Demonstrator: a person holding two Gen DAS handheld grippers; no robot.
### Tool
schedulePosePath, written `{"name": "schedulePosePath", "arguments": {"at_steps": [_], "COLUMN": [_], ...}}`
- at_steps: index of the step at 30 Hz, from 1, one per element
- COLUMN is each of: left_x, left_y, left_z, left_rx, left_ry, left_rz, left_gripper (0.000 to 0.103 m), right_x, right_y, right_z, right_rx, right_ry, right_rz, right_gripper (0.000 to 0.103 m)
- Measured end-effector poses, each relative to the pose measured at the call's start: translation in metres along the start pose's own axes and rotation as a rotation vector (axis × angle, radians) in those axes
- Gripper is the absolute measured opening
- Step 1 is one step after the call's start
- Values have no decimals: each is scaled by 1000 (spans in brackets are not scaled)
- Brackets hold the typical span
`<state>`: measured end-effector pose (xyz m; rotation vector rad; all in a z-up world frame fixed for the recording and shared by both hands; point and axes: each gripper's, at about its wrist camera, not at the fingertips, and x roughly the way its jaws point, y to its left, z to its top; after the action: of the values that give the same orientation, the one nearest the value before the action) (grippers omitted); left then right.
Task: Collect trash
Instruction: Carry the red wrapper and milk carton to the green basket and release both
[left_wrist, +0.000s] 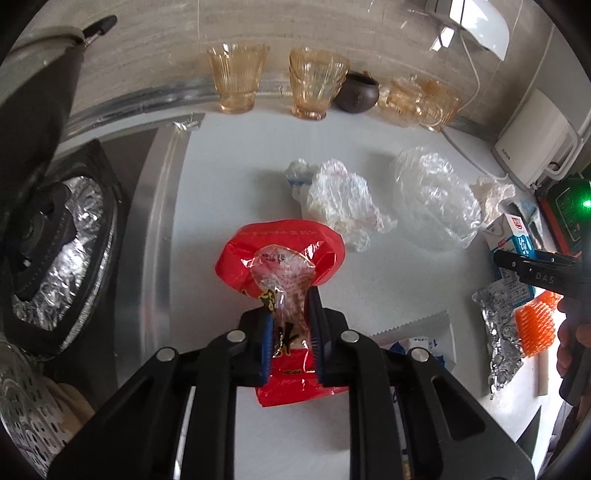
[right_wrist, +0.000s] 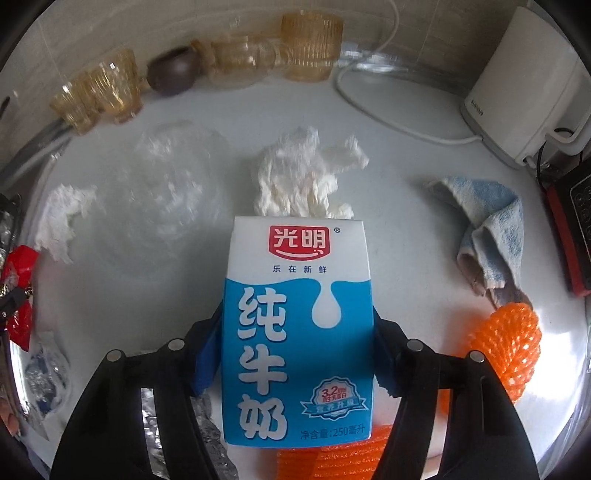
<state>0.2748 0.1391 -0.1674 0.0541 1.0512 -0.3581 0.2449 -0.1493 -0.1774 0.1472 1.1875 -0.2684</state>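
Observation:
My left gripper (left_wrist: 291, 328) is shut on a red and clear snack wrapper (left_wrist: 284, 258) and holds it above the white counter (left_wrist: 229, 177). My right gripper (right_wrist: 297, 347) is shut on a blue and white milk carton (right_wrist: 295, 332), held upright; the carton also shows at the right of the left wrist view (left_wrist: 511, 240). Loose trash lies on the counter: a crumpled white plastic bag (left_wrist: 343, 203), a clear plastic tub (left_wrist: 436, 195), crumpled tissue (right_wrist: 299, 181), foil (left_wrist: 498, 332) and orange foam net (right_wrist: 509, 339).
Amber glass cups (left_wrist: 236, 77) and a dark clay cup (left_wrist: 358, 92) line the back wall. A foil-lined stove burner (left_wrist: 55, 251) sits left. A white appliance (right_wrist: 524, 85) with cord and a blue cloth (right_wrist: 491, 236) are right.

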Motion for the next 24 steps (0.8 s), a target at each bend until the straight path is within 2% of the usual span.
{"name": "schedulePosePath", "arguments": {"at_steps": [6, 11, 16, 17, 20, 24], "left_x": [-38, -86, -126, -132, -139, -146], "left_y": [-7, -37, -85, -98, -133, -170], "left_z": [-3, -29, -79, -95, -136, -191], "left_rx": [44, 160, 338, 384, 505, 630], "left_ry": [-48, -64, -3, 31, 109, 163], "left_rz": [-37, -119, -296, -347, -438, -466], "left_gripper": [16, 16, 16, 16, 16, 16], "right_x": [-52, -122, -172, -182, -199, -211], "right_y": [-4, -8, -30, -35, -43, -58], "right_z": [-10, -54, -120, -140, -186, -243], "right_rx": [26, 52, 133, 155, 190, 239], "right_ry": [-100, -189, -217, -216, -200, -167], "right_rz": [11, 21, 35, 31, -6, -14], "right_gripper": [67, 67, 67, 67, 67, 67]}}
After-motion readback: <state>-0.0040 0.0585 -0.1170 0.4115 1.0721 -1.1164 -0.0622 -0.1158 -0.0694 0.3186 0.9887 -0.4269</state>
